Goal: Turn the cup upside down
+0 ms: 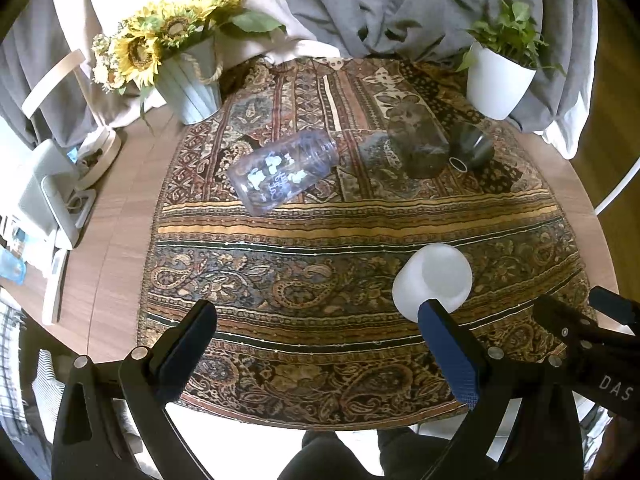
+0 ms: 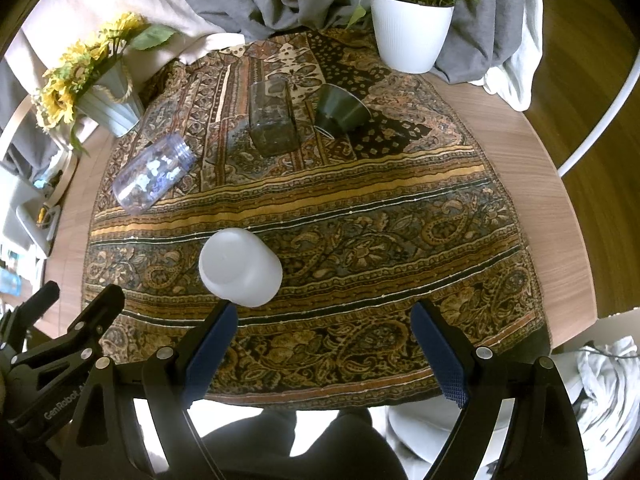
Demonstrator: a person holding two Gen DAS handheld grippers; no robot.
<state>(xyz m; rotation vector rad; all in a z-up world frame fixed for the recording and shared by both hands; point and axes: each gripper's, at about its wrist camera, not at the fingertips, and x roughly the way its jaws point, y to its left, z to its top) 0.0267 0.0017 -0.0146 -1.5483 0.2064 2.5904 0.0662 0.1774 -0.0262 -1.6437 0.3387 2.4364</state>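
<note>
- On the patterned cloth [image 2: 360,216], near side: white frosted cup [image 2: 240,267], looks bottom-up, flat closed end on top; can't see the rim.
- Left gripper [image 1: 316,344]: jaws wide apart, nothing held. Its right finger [image 1: 448,354] overlaps the cup's near edge in the left wrist view; contact unclear.
- Right gripper [image 2: 324,340]: jaws wide apart, nothing held. Its left finger [image 2: 212,344] sits just near of the cup; touching or not, can't tell.
- Cup lies between the two tools, right of the left gripper's gap and left of the right gripper's gap.
- Far left on the cloth: clear printed jar [image 1: 282,170] lying on its side.
- Far centre: dark clear tumbler [image 2: 272,118]; just right of it a dark green cup [image 2: 340,108] tipped over.
- Far left off the cloth: sunflower pot [image 1: 192,80]. Far right: white pot with green plant [image 2: 412,28].
- Wooden table [image 2: 560,216] under the cloth; grey fabric [image 1: 380,4] heaped behind.
- Open cloth around the white cup; other vessels well apart from it.
</note>
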